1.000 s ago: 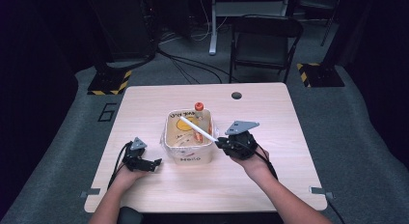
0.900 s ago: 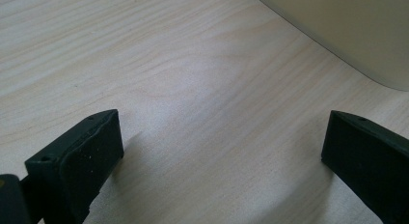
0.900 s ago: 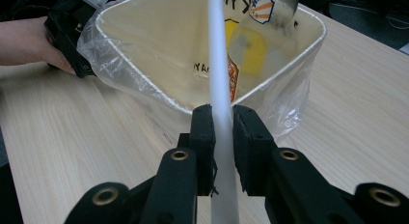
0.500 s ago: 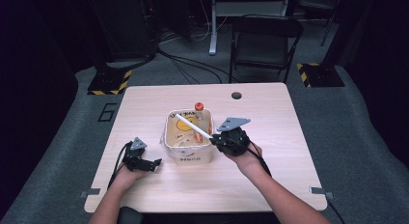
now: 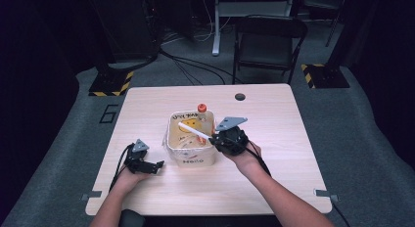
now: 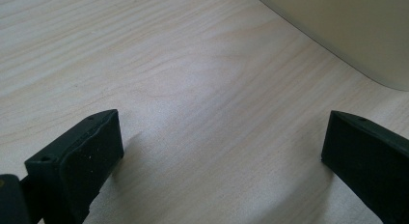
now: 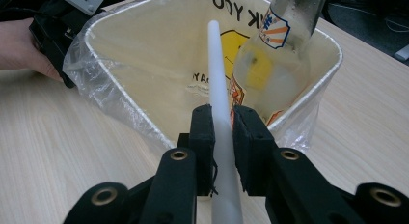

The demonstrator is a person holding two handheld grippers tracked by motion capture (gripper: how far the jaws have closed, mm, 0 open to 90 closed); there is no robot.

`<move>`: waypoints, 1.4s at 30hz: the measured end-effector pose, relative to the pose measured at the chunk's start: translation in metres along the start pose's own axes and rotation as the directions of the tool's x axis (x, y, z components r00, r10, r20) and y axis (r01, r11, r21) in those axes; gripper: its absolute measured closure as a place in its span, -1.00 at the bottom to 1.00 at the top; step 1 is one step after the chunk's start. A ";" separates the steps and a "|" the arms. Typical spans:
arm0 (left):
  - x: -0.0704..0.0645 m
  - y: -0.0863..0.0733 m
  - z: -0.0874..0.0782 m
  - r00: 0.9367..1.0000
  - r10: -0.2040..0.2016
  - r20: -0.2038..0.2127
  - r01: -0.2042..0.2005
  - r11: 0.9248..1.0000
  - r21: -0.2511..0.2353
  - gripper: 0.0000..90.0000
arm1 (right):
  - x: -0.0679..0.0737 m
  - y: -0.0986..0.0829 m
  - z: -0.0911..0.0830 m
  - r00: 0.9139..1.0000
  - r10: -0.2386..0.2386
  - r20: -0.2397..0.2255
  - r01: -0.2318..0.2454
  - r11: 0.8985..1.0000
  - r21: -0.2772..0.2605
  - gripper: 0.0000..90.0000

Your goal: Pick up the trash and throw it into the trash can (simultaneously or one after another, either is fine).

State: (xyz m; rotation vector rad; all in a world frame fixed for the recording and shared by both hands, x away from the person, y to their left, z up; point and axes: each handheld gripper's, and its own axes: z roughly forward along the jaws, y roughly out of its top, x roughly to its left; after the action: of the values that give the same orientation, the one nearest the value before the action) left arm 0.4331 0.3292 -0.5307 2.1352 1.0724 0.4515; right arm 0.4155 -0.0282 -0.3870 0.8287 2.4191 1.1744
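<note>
My right hand-held gripper (image 7: 223,125) is clamped on the long white plastic stick (image 7: 218,89), slanted over the cream bag-lined bin (image 5: 172,147) beside the clear orange-capped bottle (image 7: 275,60). I'd tilt the tip down before releasing. My left hand-held gripper (image 6: 222,151) rests wide open, empty, on the wooden counter (image 6: 169,64).

Light wooden table (image 5: 274,173), lined cream bin (image 5: 192,156) standing near its middle
</note>
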 end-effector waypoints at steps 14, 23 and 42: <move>0.000 0.000 0.000 1.000 -0.001 0.000 0.001 1.000 0.000 -0.98 | -0.004 0.005 0.004 1.000 0.008 0.002 -0.008 0.999 -0.035 0.30; 0.000 0.000 0.000 1.000 0.000 -0.001 0.000 1.000 0.001 -0.98 | -0.010 0.006 -0.006 0.999 0.036 0.001 -0.036 0.997 -0.074 0.16; 0.000 -0.001 -0.001 1.000 -0.003 0.000 0.003 1.000 0.001 -0.98 | -0.033 0.000 -0.036 0.998 0.063 -0.001 -0.063 0.990 -0.128 0.07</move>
State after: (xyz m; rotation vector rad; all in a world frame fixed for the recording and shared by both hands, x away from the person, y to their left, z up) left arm 0.4320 0.3297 -0.5307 2.1341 1.0756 0.4502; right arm 0.4220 -0.0705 -0.3638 0.8714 2.3025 1.3358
